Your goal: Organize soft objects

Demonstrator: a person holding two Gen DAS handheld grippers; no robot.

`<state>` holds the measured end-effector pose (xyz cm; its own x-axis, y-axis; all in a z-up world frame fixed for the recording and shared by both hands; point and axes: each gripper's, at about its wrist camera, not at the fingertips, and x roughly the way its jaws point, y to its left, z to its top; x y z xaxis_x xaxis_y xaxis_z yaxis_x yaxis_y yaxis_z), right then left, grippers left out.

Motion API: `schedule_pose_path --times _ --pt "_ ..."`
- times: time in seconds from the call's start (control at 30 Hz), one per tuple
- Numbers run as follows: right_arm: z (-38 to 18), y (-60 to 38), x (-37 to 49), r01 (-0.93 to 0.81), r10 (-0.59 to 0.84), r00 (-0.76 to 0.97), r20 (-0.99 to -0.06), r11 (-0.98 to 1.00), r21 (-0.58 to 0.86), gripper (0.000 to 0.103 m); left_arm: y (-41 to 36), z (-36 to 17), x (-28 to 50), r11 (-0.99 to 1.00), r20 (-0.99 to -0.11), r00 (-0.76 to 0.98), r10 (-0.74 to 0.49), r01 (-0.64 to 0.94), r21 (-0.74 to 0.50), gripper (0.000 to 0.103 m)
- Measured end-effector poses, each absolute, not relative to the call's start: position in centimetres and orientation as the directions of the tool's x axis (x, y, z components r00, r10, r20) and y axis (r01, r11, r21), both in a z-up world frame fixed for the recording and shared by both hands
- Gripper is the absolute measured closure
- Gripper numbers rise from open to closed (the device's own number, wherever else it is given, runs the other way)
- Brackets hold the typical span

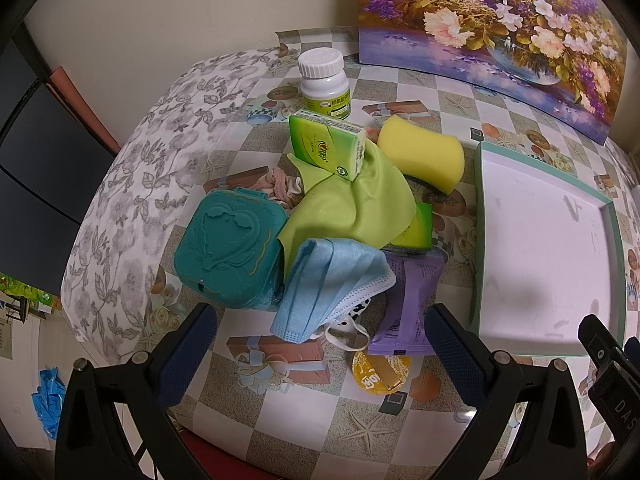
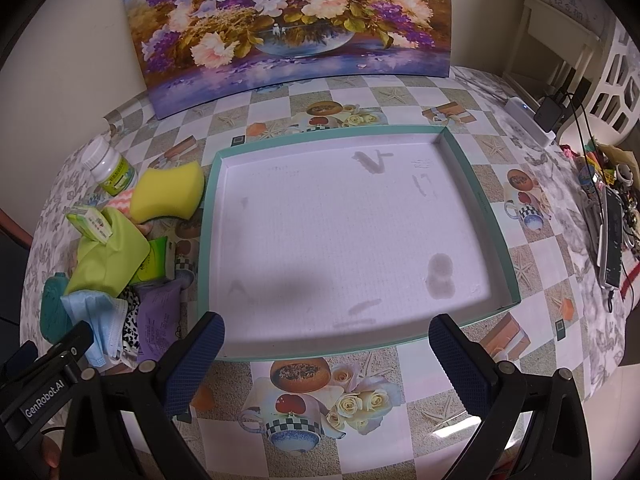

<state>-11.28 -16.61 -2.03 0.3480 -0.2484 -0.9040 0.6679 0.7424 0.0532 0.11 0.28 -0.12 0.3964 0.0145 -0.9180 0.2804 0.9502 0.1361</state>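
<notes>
A pile of objects lies on the table in the left wrist view: a blue face mask, a green cloth, a yellow sponge, a pink scrunchie, a green tissue pack, a teal plastic case and a purple packet. My left gripper is open just in front of the mask, empty. A teal-rimmed tray with a white floor holds nothing. My right gripper is open and empty at its near edge. The pile also shows in the right wrist view, with the mask and sponge.
A white pill bottle stands behind the pile. A gold coin-like disc lies near my left gripper. A flower painting leans on the back wall. Cables, a power strip and clutter sit at the far right.
</notes>
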Motion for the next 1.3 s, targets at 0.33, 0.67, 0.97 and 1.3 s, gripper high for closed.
schedule_pose_path --times 0.33,0.67,0.97,1.3 --pt "-2.0 -16.5 -11.2 0.667 -0.249 0.347 -0.904 0.743 0.052 0.000 0.3 -0.1 0.1 0.950 -0.918 0.396 0.015 0.281 0.137 0.000" --pt "-2.2 -15.9 -11.0 0.648 -0.230 0.365 -0.902 0.759 0.069 0.000 1.1 0.0 -0.1 0.953 -0.921 0.390 -0.005 0.282 0.114 0.000" --pt "-3.2 -12.7 -8.9 0.501 -0.085 0.423 -0.902 0.852 0.155 0.000 3.2 -0.2 1.0 0.974 -0.928 0.372 -0.023 0.217 0.063 0.000" --pt "-6.2 -9.0 -5.6 0.377 0.009 0.382 -0.924 0.912 0.164 0.000 5.8 -1.2 2.2 0.994 -0.947 0.320 -0.035 0.105 -0.001 0.000"
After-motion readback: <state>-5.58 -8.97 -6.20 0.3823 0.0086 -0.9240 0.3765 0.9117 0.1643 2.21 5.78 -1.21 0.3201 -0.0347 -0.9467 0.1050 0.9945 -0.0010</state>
